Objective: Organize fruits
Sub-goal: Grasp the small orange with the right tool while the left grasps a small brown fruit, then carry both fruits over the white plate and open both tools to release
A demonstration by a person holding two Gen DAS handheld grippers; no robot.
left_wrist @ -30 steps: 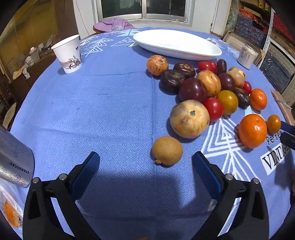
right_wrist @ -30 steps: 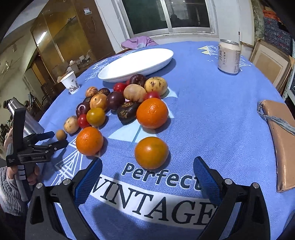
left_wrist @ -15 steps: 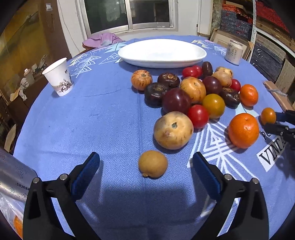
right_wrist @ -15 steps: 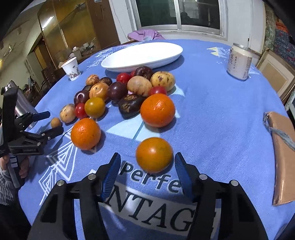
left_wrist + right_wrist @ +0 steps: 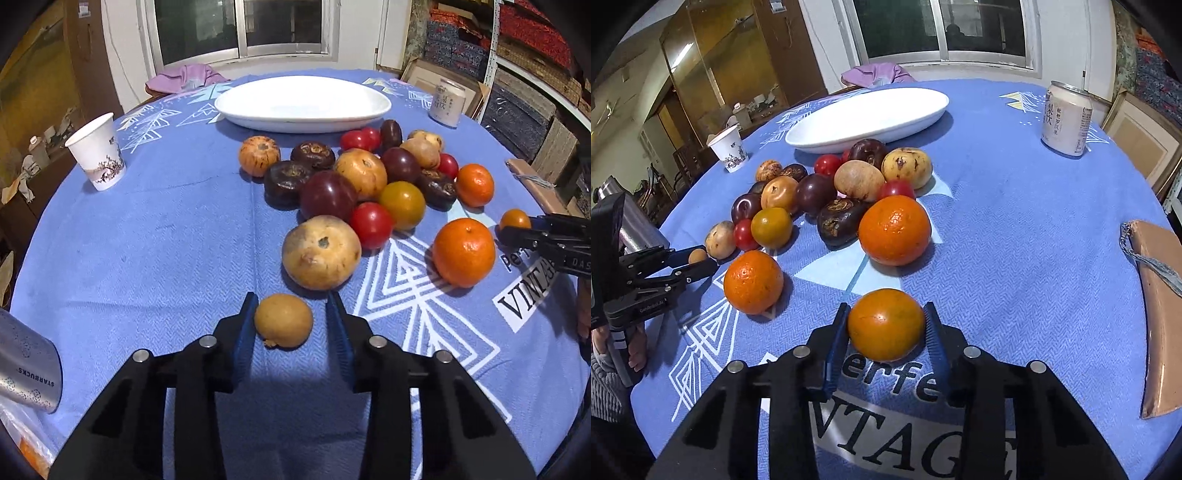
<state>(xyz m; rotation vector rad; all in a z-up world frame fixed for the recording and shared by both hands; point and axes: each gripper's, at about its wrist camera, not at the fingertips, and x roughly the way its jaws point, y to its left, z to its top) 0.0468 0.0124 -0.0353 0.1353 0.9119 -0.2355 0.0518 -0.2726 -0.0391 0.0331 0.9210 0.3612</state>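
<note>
Grippers close on 2 fruits at once on a blue printed tablecloth (image 5: 147,240). A second earlier both tools stood spread wide with the fruit lying well ahead of their pads; now the left gripper (image 5: 291,321) has narrowed around a small tan fruit (image 5: 283,320), its left pad touching the skin while a sliver of cloth shows before the right pad, jaws closing. The right gripper (image 5: 886,325) brackets a small orange tangerine (image 5: 885,324), both blue pads against its sides or very nearly so, jaws likewise closing; half a second ago those pads were only halfway in. Neither fruit has left the cloth.

Just beyond the left gripper's tips sits a large tan round fruit (image 5: 321,253), and past it the heap of dark, red and yellow fruits (image 5: 354,177) lies unchanged. Farther still rests a white oval dish (image 5: 303,103). Ahead and left of the right gripper lies an orange (image 5: 753,282); directly ahead, a larger orange (image 5: 894,230). A paper cup (image 5: 98,151) stands far off to the left gripper's left, a drink can (image 5: 1066,120) far ahead to the right gripper's right.
</note>
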